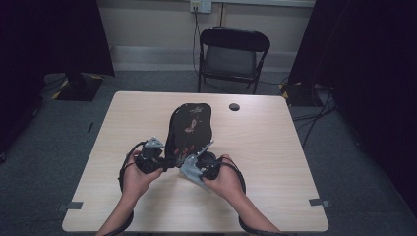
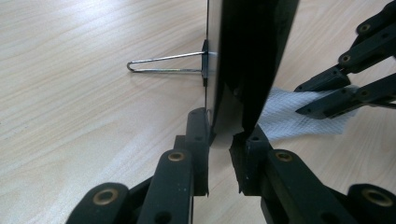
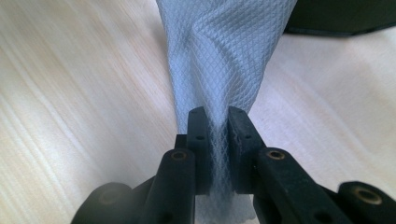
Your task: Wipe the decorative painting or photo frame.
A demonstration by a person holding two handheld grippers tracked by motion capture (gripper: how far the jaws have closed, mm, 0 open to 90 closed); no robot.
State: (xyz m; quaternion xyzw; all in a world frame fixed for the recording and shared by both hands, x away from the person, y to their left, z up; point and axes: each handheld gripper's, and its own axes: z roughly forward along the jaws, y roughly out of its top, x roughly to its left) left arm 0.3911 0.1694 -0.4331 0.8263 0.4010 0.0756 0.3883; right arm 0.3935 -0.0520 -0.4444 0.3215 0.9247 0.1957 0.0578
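Note:
A dark, flat, rounded panel with a faint flower pattern stands tilted on the table. In the left gripper view I see the panel edge-on, and a thin wire stand sticks out of its back. My left gripper is shut on the panel's lower edge; in the high view the left gripper is at the panel's near left corner. My right gripper is shut on a white textured tissue. The right gripper holds the tissue close beside the panel, low over the table.
The light wooden table has a round cable hole at the back. A black folding chair stands behind it. Dark curtains hang at both sides. Cables trail on the grey floor at the right.

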